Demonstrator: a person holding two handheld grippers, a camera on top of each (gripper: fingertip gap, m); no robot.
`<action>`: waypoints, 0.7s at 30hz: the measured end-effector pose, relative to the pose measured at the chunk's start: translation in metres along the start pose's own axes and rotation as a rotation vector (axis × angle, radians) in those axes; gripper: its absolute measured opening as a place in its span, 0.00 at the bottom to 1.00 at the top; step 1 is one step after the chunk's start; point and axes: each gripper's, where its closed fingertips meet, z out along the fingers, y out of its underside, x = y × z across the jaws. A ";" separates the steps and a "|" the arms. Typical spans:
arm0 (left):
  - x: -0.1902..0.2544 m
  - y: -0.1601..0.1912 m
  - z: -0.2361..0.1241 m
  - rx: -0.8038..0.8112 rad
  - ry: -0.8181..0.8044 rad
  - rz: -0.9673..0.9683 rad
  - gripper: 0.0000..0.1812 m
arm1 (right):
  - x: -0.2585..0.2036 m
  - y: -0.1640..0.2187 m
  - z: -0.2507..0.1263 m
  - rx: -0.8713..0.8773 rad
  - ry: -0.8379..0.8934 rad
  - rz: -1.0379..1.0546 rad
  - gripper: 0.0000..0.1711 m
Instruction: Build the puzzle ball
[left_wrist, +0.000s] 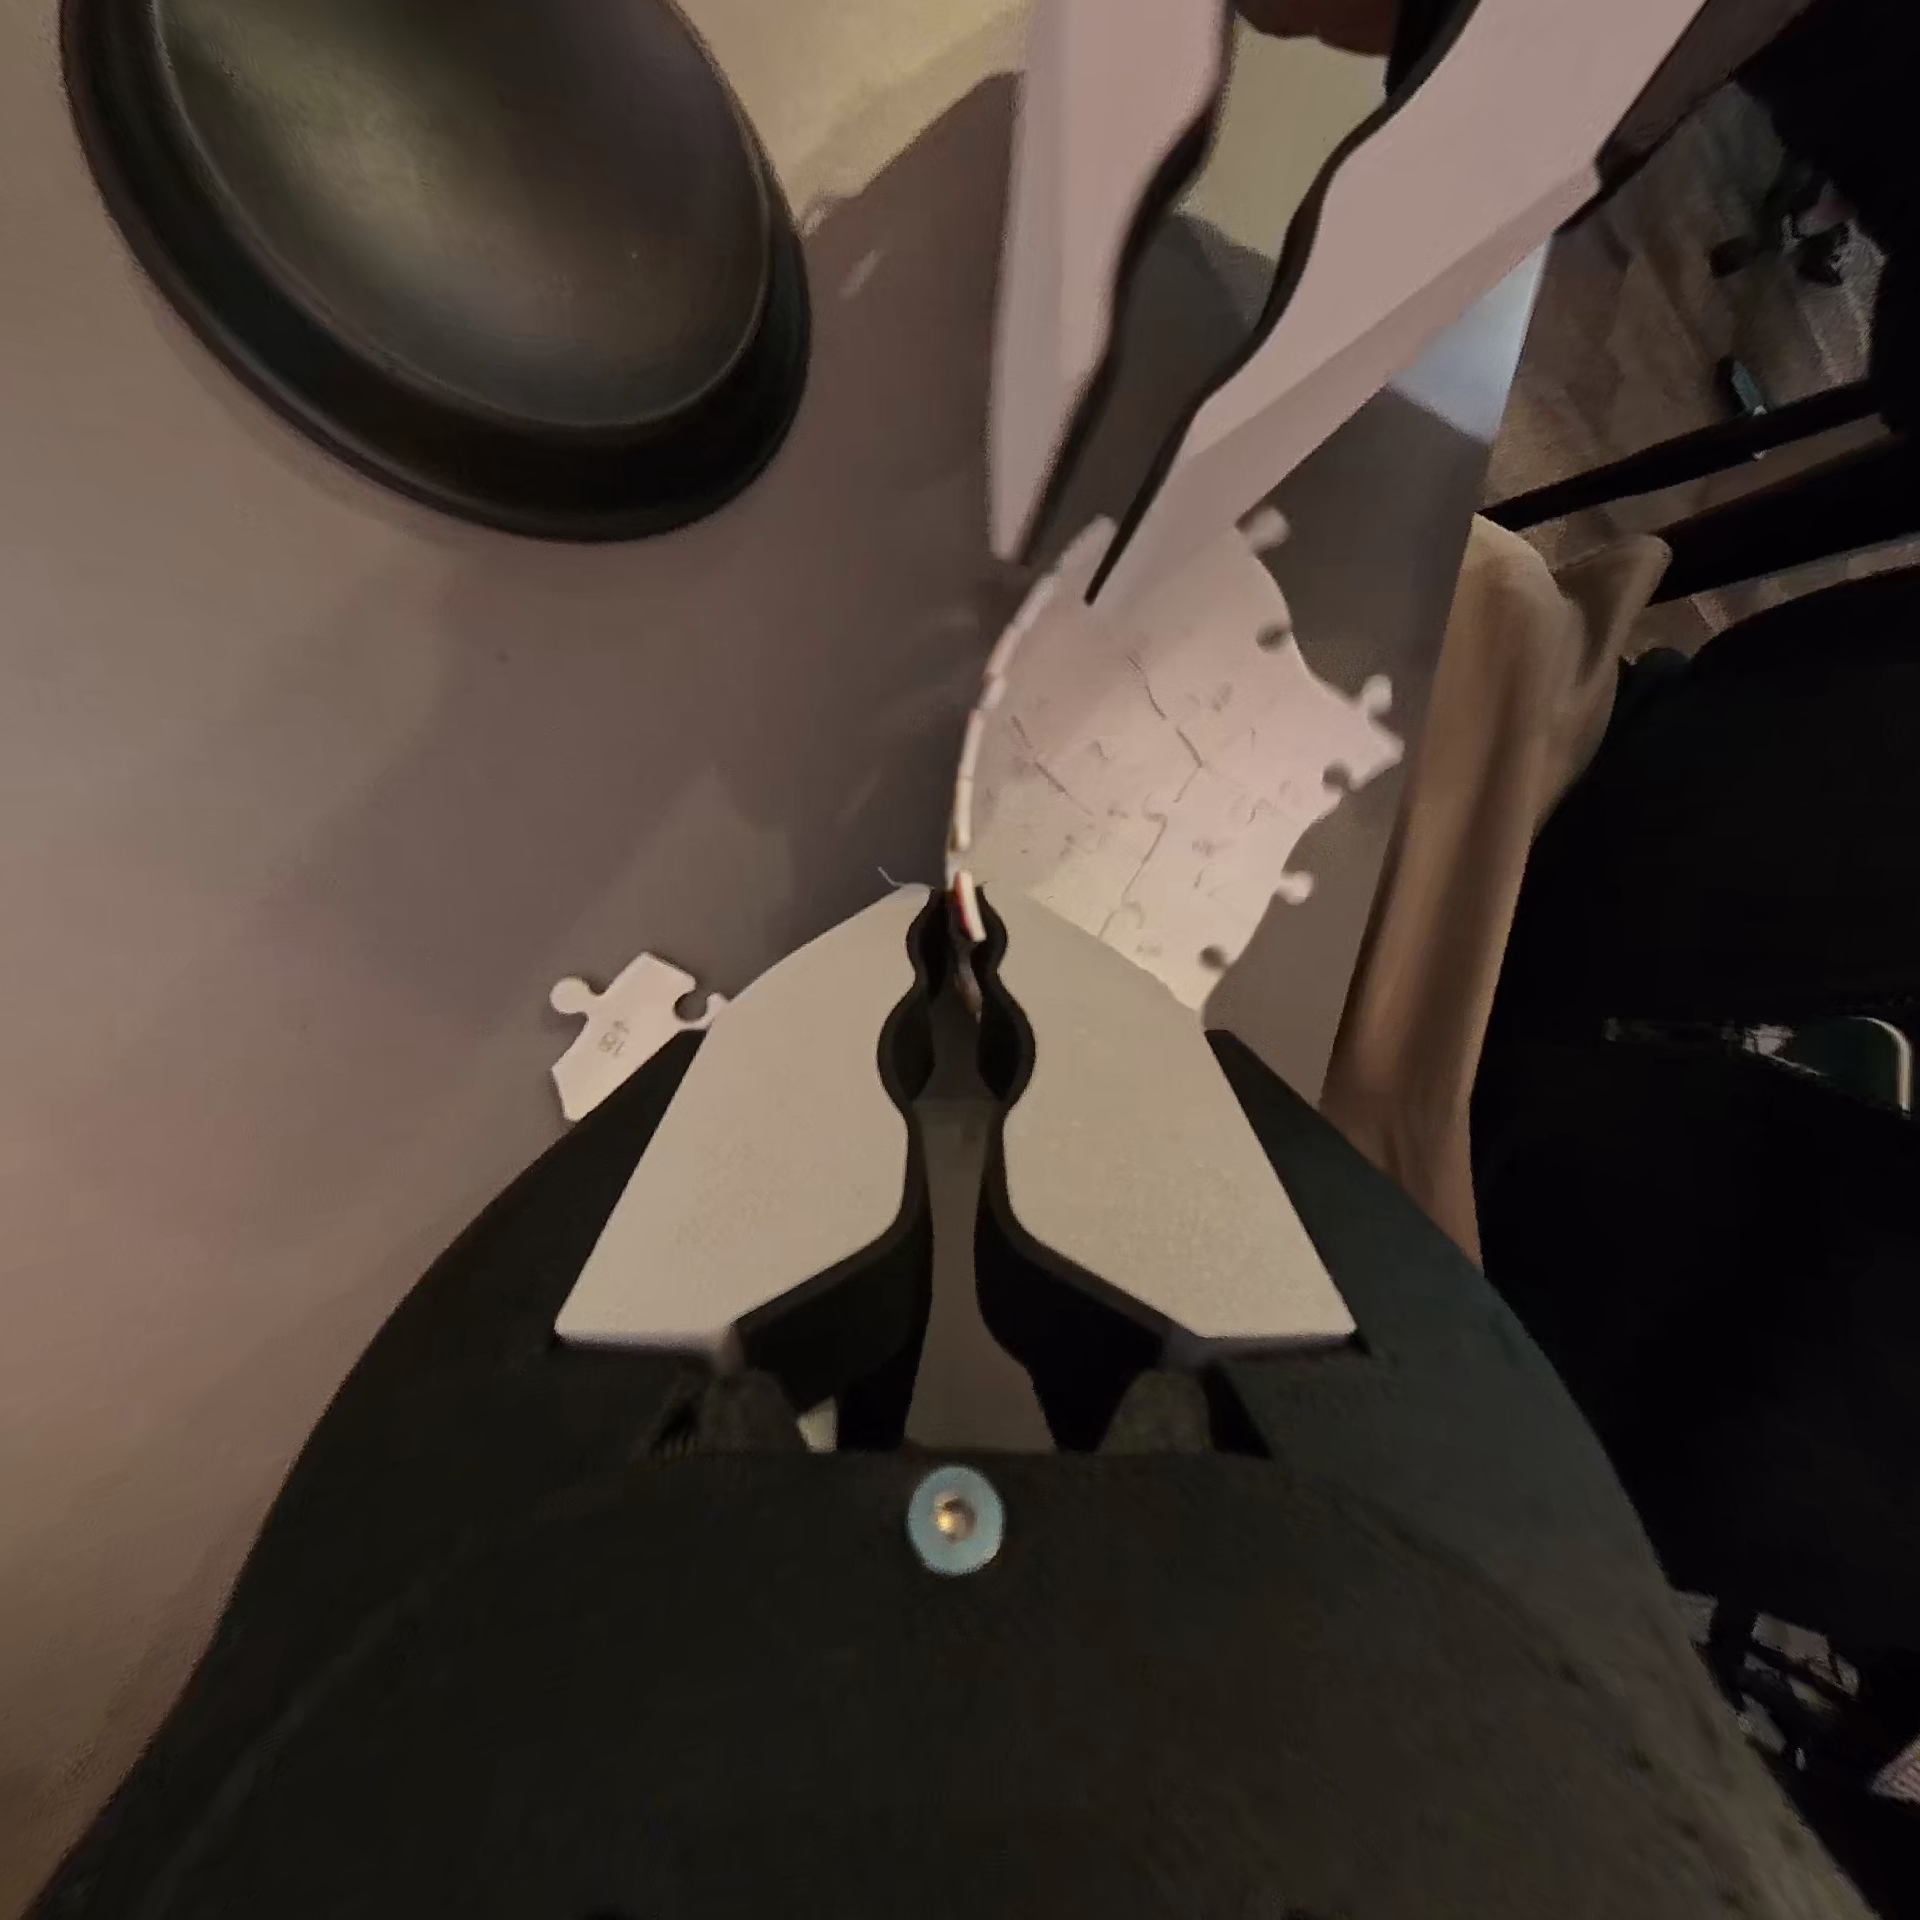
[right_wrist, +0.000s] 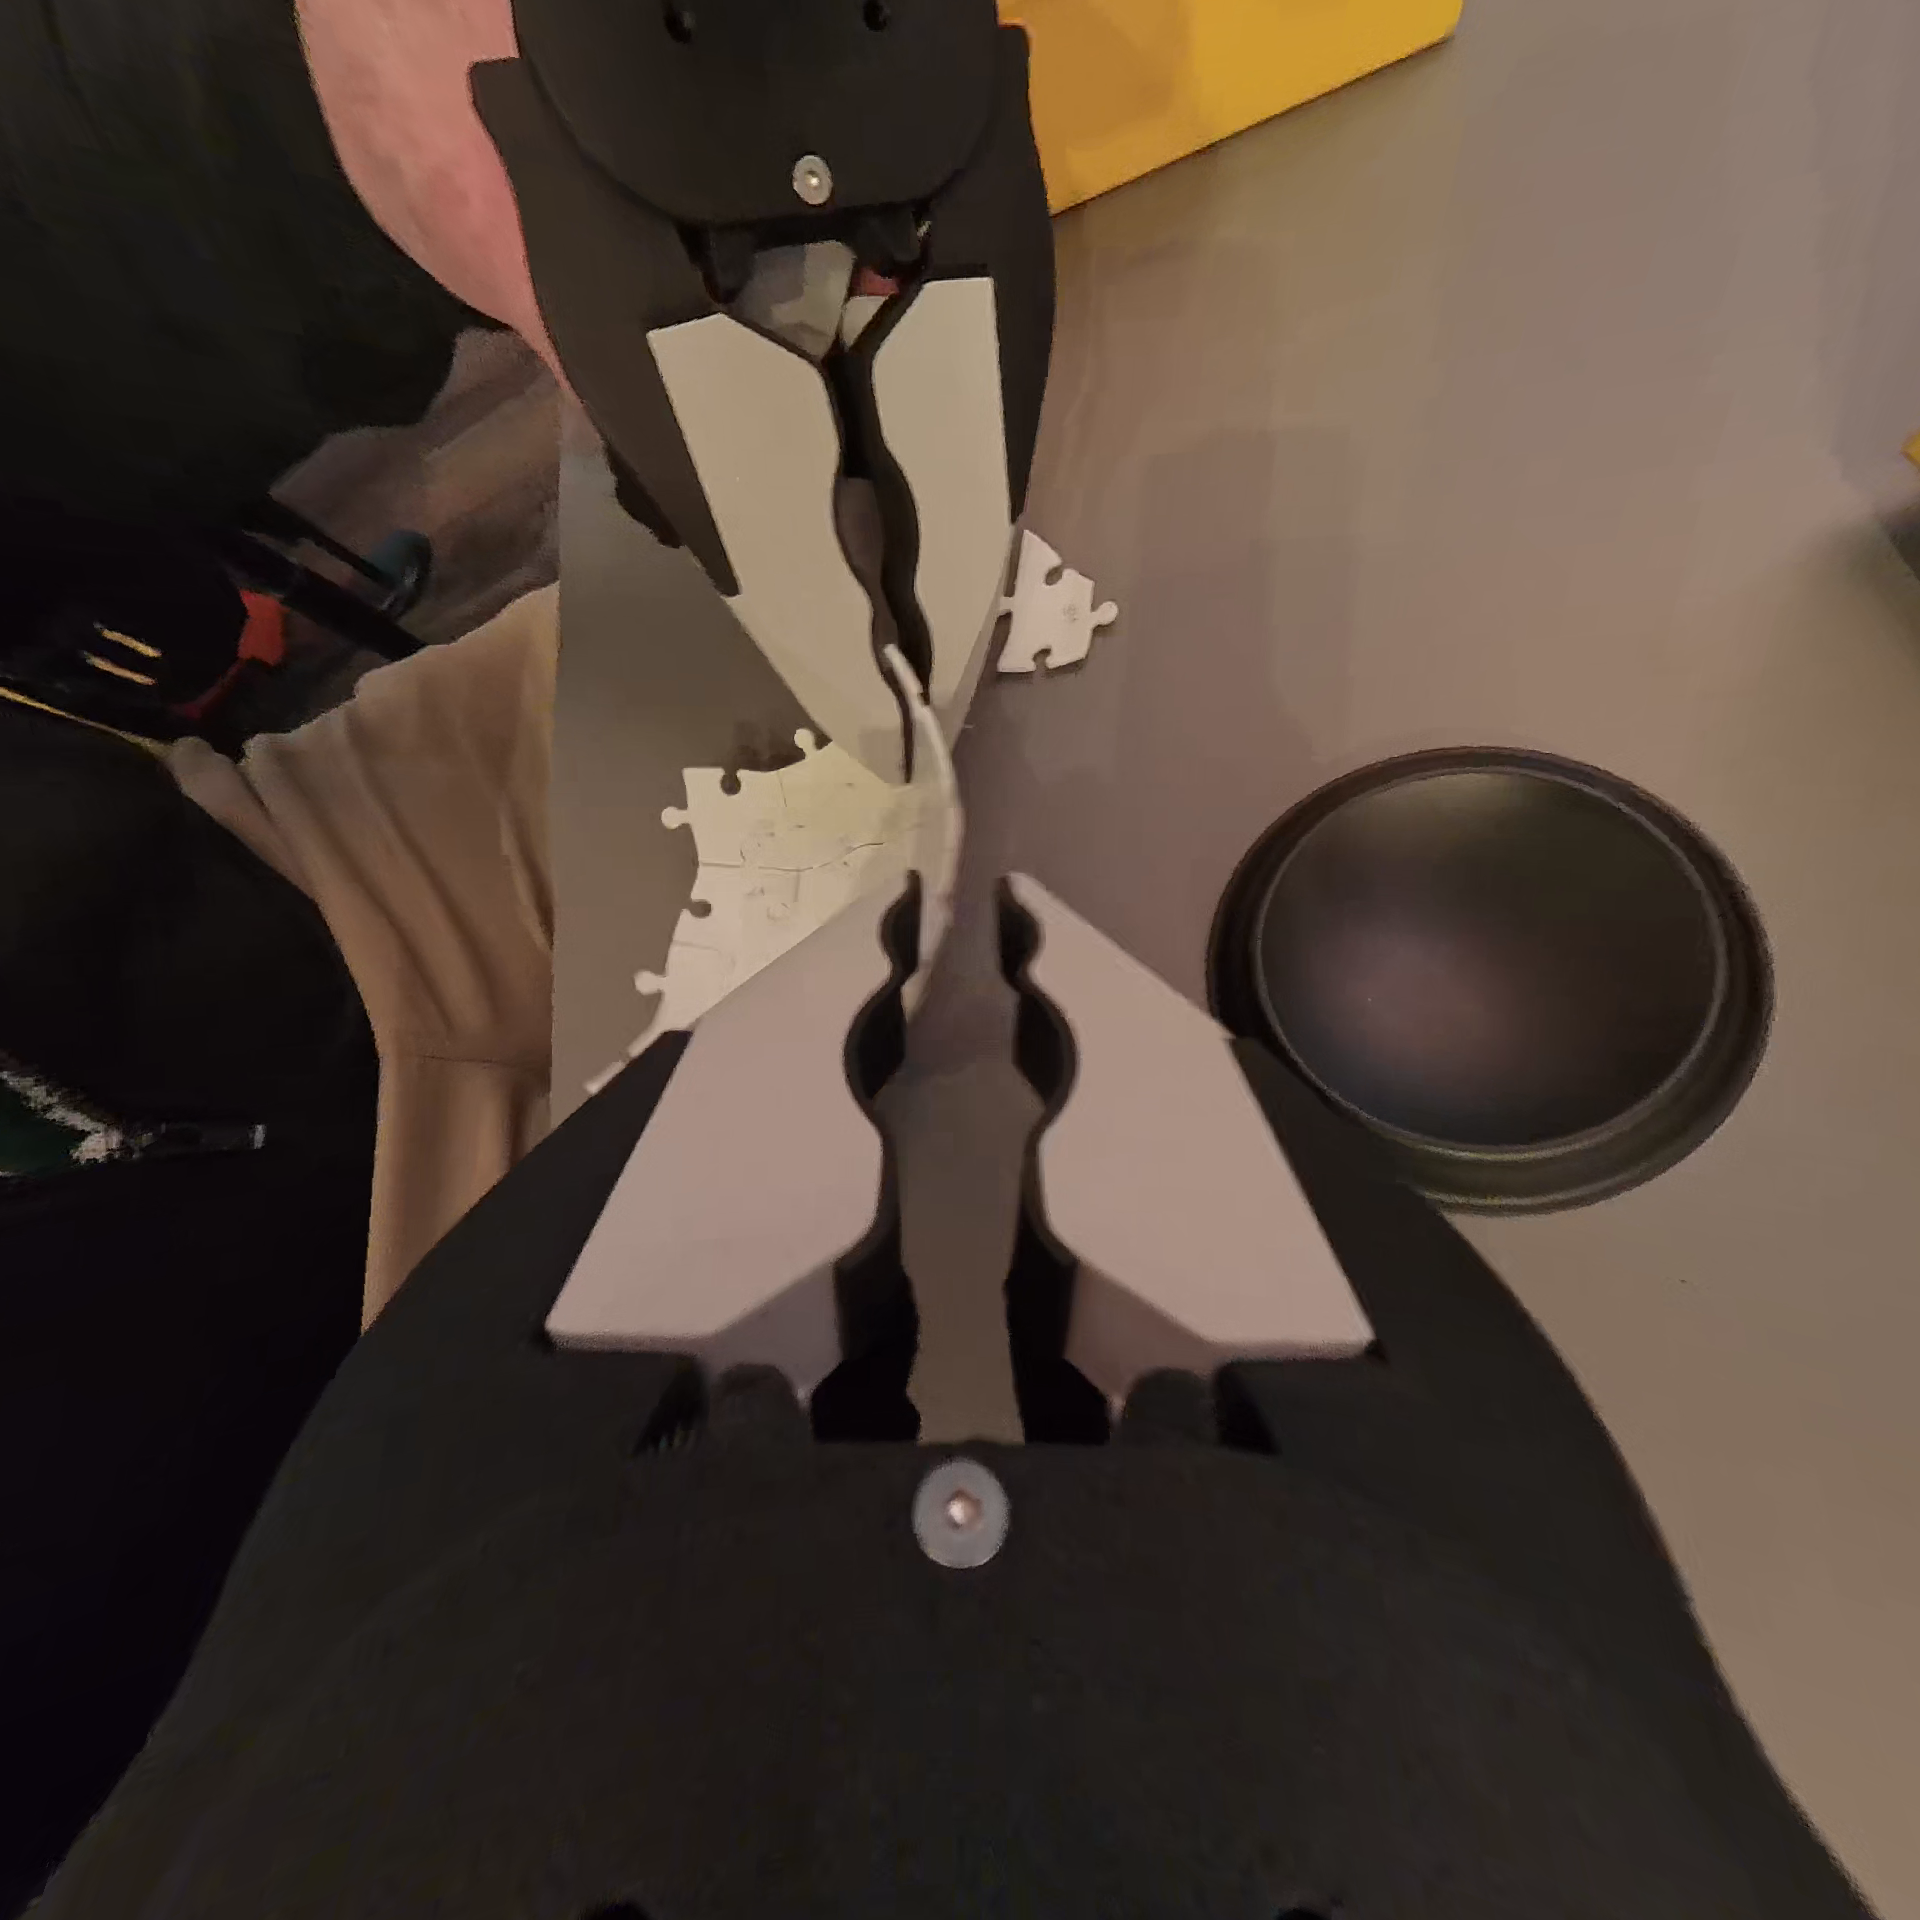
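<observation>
In the left wrist view, the left claw (left_wrist: 961, 904) sits at centre frame with its grey fingers drawn together, clamped on the lower edge of a curved white section of joined puzzle pieces (left_wrist: 1153, 769); that section rises to the right of centre, its knobbed edge free on the right. The right claw (left_wrist: 1081, 561) comes down from the top of the frame to the section's upper edge; from here I cannot tell whether it grips. A single loose white puzzle piece (left_wrist: 613, 1029) lies flat on the grey bench (left_wrist: 312, 790) at left of centre, just beside the left claw's finger; a round black bowl-shaped dish (left_wrist: 447, 229) sits in the upper left.

In the right wrist view, the right claw (right_wrist: 961, 894) stands at centre with its fingers apart; the section's curved edge (right_wrist: 935, 821) rests against its left finger, not pinched. The left claw, at top centre, is closed on the far edge. The loose piece (right_wrist: 1060, 613) lies right of it; the dish (right_wrist: 1486, 977) is at right; a yellow box (right_wrist: 1226, 83) is at top.

The step in hand seems to be steadying the partial shell between additions; the next move probably calls for the right claw to fetch the loose piece and press its knobs into the free edge.
</observation>
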 end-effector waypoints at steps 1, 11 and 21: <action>0.001 -0.002 -0.001 -0.006 0.000 0.017 0.02 | -0.001 -0.001 -0.002 -0.002 0.002 -0.012 0.09; 0.002 -0.001 0.001 -0.052 0.047 0.016 0.10 | -0.004 0.004 -0.003 -0.034 -0.003 0.007 0.11; -0.002 -0.016 -0.030 0.155 -0.074 0.025 0.25 | 0.005 -0.008 -0.021 0.048 0.091 -0.004 0.17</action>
